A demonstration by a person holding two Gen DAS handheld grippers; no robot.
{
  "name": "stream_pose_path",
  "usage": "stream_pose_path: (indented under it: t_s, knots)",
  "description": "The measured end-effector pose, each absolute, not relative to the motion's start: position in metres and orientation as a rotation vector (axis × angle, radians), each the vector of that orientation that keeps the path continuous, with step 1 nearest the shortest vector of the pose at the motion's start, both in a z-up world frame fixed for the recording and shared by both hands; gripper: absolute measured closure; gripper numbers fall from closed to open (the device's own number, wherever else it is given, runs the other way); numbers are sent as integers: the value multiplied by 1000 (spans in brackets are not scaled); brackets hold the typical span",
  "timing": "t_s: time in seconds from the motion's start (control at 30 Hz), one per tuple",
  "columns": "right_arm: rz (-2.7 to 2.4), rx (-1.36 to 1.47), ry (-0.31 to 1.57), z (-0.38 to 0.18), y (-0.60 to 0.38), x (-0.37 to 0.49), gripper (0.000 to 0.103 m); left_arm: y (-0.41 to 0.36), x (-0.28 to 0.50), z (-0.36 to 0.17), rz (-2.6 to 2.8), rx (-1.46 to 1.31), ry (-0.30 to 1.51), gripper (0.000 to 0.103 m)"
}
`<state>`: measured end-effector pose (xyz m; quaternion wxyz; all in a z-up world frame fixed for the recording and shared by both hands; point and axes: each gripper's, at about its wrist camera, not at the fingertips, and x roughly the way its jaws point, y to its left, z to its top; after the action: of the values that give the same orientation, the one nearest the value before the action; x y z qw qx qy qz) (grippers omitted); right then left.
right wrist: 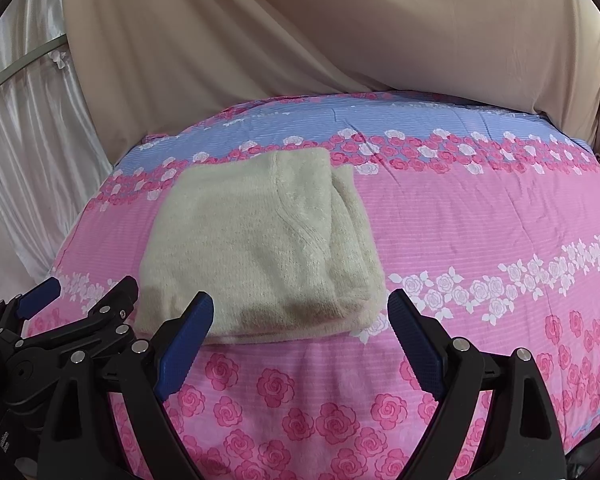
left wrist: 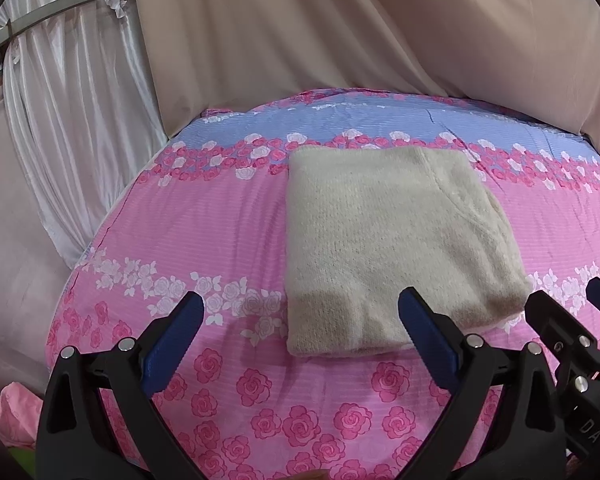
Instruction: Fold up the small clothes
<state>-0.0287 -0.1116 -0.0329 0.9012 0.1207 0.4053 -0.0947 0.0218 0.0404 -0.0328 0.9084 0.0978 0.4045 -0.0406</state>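
Note:
A cream knitted garment (left wrist: pixel 388 240) lies folded into a flat rectangle on the pink floral bedsheet (left wrist: pixel 204 240). It also shows in the right wrist view (right wrist: pixel 260 248). My left gripper (left wrist: pixel 302 312) is open and empty, just in front of the garment's near edge, with its right finger over the near right corner. My right gripper (right wrist: pixel 300 312) is open and empty, at the garment's near right corner. The right gripper (left wrist: pixel 572 308) shows at the right edge of the left wrist view, and the left gripper (right wrist: pixel 88 288) shows at the left of the right wrist view.
The sheet (right wrist: pixel 480 232) has a blue band with roses along the far side. Beige cloth (left wrist: pixel 340 24) hangs behind the bed, and white satin curtains (left wrist: pixel 60 120) hang at the left. A pink cloth (left wrist: pixel 12 412) lies at the lower left.

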Motion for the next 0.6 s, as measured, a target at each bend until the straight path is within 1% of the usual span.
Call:
stream_pose_path:
  t_s: [0.6]
  knots:
    - [-208, 260, 844, -35, -113, -35, 17, 37, 18, -36, -91, 198, 847, 8]
